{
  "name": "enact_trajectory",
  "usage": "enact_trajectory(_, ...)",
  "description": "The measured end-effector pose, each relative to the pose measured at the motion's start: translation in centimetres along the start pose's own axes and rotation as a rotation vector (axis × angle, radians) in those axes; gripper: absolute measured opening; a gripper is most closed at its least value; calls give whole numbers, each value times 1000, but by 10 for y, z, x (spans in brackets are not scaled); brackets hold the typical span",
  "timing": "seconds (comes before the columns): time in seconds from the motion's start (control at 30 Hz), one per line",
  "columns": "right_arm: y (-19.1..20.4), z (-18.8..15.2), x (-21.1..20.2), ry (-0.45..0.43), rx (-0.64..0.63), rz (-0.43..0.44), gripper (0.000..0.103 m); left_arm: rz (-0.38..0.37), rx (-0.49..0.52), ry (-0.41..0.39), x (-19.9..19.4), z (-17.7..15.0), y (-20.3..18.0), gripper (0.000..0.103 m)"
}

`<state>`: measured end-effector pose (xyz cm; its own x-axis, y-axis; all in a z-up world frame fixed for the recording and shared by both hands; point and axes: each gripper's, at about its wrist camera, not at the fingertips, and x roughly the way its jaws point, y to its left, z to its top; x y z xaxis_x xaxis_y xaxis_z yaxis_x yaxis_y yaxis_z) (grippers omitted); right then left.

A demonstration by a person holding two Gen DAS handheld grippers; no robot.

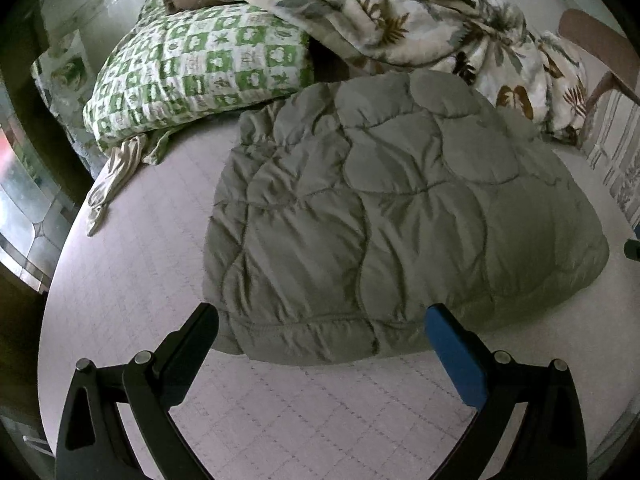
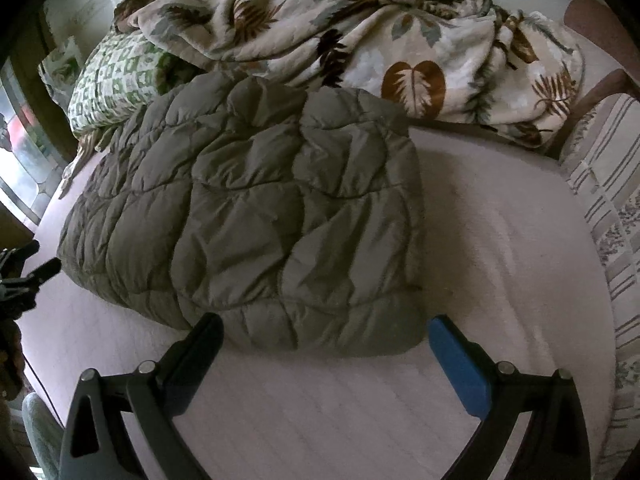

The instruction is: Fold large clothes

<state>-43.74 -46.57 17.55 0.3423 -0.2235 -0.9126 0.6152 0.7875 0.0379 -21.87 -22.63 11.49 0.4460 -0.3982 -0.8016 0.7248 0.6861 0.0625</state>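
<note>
A grey-green quilted comforter (image 1: 380, 216) lies folded into a thick rectangle on the pale bed sheet (image 1: 132, 280). It also shows in the right wrist view (image 2: 260, 216). My left gripper (image 1: 322, 320) is open and empty, its fingertips just at the comforter's near edge. My right gripper (image 2: 324, 330) is open and empty, its fingertips at the comforter's near right corner. The left gripper's tip shows at the left edge of the right wrist view (image 2: 44, 270).
A green-and-white checked pillow (image 1: 200, 68) lies at the bed's far left. A crumpled leaf-print blanket (image 1: 420, 28) is heaped along the far side, also in the right wrist view (image 2: 360, 36). A striped sheet edge (image 2: 604, 200) and a wooden bed frame (image 2: 600, 92) are at right.
</note>
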Motion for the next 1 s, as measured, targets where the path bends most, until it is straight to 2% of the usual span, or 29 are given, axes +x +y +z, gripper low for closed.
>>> enact_trajectory(0.3, -13, 3, -5, 8, 24, -5, 103, 15, -27, 3, -1, -1, 20, 103)
enact_trajectory(0.53, -30, -3, 44, 83, 141, 6, 103, 71, -91, 103, 47, -12, 42, 103)
enact_trajectory(0.63, -39, -7, 77, 126, 169, -22, 103, 12, -147, 122, 63, -19, 54, 103)
enact_trajectory(0.73, -45, -8, 97, 146, 210, 3, 103, -22, -184, 141, 73, -20, 60, 103)
enact_trajectory(0.87, -41, -3, 102, 158, 176, -25, 103, -7, -161, 137, 69, -16, 58, 103)
enact_trajectory(1.0, -31, 3, 79, 122, 94, -67, 103, 37, -109, 92, 52, -11, 52, 103)
